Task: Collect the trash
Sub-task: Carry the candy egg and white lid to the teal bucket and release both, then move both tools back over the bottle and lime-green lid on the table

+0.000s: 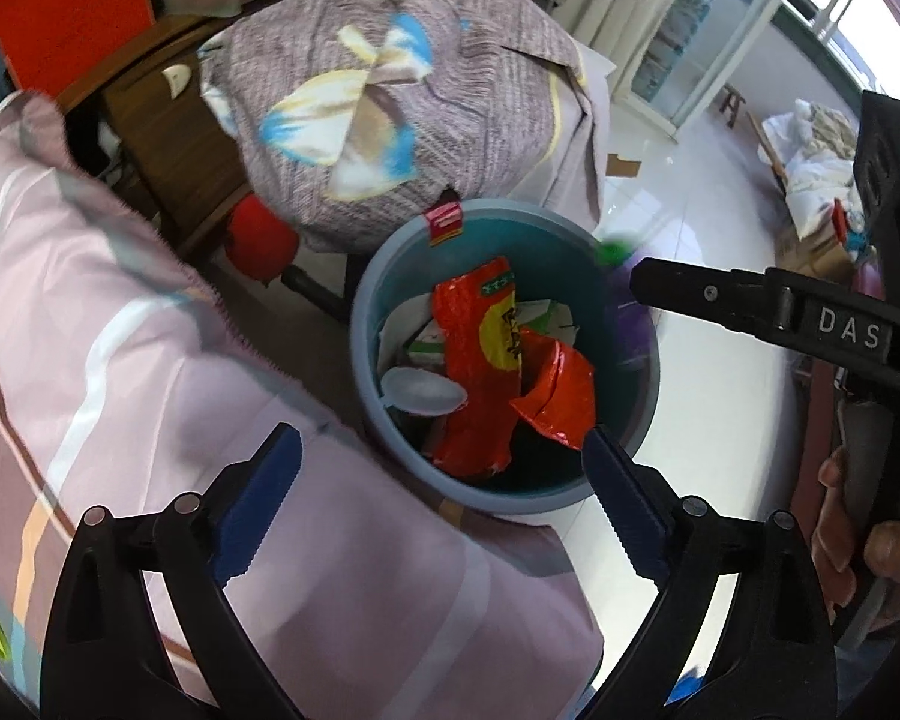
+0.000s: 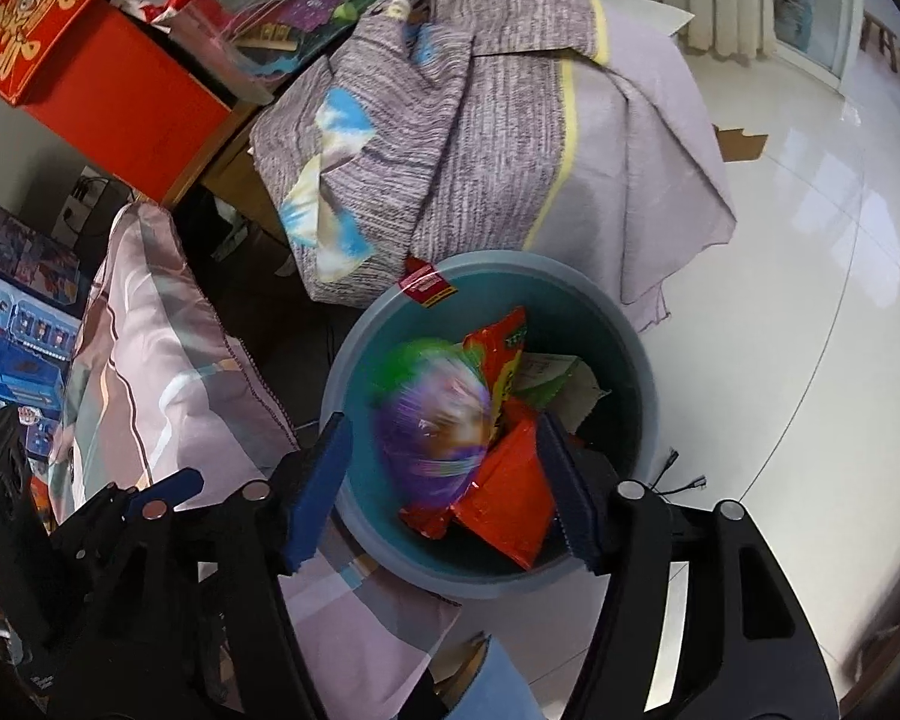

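Two claws are hovering over the blue bin (image 1: 630, 372). Left claw (image 1: 444, 468) is standing spread wide, gripping nothing; a red wrapper (image 1: 480, 360) is lying inside the bin. Right claw (image 2: 444, 480) is spread too, a blurred purple-green bag (image 2: 432, 414) sitting between its pads, untouched, above the bin.

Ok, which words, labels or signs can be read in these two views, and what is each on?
"DAS": on the right tongs' black arm, left wrist view.
Large gold characters on the red box: stylised, not readable.
Print on the red wrapper in the bin: too small.
Red tag on the bin rim: blurred.
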Demonstrator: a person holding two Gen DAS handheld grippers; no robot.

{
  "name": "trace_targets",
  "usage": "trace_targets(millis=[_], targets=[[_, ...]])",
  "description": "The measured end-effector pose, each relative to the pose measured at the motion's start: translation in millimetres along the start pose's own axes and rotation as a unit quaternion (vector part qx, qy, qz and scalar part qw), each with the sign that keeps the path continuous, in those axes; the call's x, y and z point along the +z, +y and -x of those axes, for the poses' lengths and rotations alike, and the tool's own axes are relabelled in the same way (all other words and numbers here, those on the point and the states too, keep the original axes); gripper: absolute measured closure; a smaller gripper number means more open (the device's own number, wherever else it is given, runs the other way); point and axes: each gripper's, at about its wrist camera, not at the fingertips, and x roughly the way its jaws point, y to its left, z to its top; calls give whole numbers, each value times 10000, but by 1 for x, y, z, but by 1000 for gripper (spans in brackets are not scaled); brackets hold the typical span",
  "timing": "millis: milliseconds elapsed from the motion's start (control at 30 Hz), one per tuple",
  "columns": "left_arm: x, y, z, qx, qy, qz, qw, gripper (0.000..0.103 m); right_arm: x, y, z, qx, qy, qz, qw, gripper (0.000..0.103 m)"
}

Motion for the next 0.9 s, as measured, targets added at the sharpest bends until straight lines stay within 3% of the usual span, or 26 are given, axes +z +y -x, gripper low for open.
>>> trace_targets(millis=[67,433,500,900], targets=[[-3,3,3,19,-10,55,10000,8,-2,1,0,22,0,-26,10000,30],[-23,10,18,111,-76,194,9997,7,-16,-2,10,-108,7,-172,9998,23],[-27,10,22,118,-99,207,9997,7,-20,0,13,-139,-4,-161,9998,18],[-53,20,53,249,-316,243,9989,6,-43,28,24,-150,-47,67,9999,17]])
